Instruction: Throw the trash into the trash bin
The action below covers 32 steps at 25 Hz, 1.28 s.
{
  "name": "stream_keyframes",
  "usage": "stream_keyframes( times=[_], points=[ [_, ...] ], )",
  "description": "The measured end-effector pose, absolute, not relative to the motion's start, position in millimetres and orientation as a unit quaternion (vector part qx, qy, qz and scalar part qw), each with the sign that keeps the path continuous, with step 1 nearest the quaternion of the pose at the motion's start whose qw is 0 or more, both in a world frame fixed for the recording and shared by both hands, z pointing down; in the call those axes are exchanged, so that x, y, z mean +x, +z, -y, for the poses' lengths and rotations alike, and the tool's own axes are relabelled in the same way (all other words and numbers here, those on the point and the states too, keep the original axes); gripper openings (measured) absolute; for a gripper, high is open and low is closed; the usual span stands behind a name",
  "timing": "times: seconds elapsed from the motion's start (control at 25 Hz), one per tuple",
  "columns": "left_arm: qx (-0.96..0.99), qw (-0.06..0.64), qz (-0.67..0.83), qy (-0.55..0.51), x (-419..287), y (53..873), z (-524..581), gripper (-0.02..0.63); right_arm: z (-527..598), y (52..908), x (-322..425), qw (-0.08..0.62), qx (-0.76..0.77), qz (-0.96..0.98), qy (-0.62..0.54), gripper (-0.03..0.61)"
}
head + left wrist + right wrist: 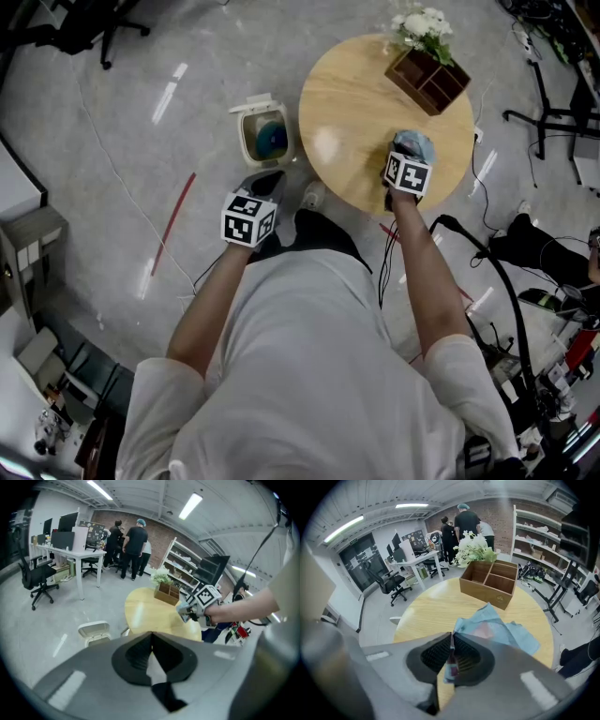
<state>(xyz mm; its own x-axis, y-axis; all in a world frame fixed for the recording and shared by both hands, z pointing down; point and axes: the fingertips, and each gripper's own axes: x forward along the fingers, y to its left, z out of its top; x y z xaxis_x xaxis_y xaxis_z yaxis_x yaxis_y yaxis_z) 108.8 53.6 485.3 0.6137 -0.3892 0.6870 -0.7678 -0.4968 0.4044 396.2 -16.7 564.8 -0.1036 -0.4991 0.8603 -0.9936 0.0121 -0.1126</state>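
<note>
Grey workshop floor (112, 169), with a round wooden table (347, 112) at centre and a small trash bin (265, 136) on the floor just off the table's left edge, lid (251, 103) flipped back, apparently to take whatever comes off the tabletop. Over the near right of the table, the right gripper (451, 641), pinched tight on one edge of a crumpled light-blue wrapper (501, 630), the rest splayed loose beyond the jaws; hard to tell whether lifted clear of the wood. A thin-edge hold, likely chosen to let the scrap hang free for the carry across to the bin. On the far side, a wooden box (490, 583) and white flowers (473, 548), well apart from the grasp. Near the bin, above the floor, the left gripper (151, 644), jaws together on nothing, probably kept out of the way.
</note>
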Motion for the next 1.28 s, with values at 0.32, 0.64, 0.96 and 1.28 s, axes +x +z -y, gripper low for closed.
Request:
stream_keyframes(
  times=[0.32, 0.64, 0.96, 1.28],
  points=[
    [0.820, 0.362, 0.362, 0.255, 78.2, 480.8, -58.2, 0.005, 15.8, 554.0, 347.9, 0.330, 0.567, 0.656, 0.373, 0.014],
    [0.814, 0.367, 0.375, 0.248, 49.2, 483.5, -60.0, 0.005, 12.9, 555.6, 305.0, 0.344, 0.543, 0.673, 0.365, 0.014],
    [0.809, 0.371, 0.388, 0.239, 23.2, 483.6, -63.7, 0.005, 13.5, 552.2, 266.8, 0.355, 0.520, 0.692, 0.353, 0.014],
    [0.803, 0.373, 0.406, 0.227, -10.0, 481.6, -69.3, 0.005, 11.4, 550.2, 223.0, 0.363, 0.496, 0.710, 0.343, 0.014]
  ],
)
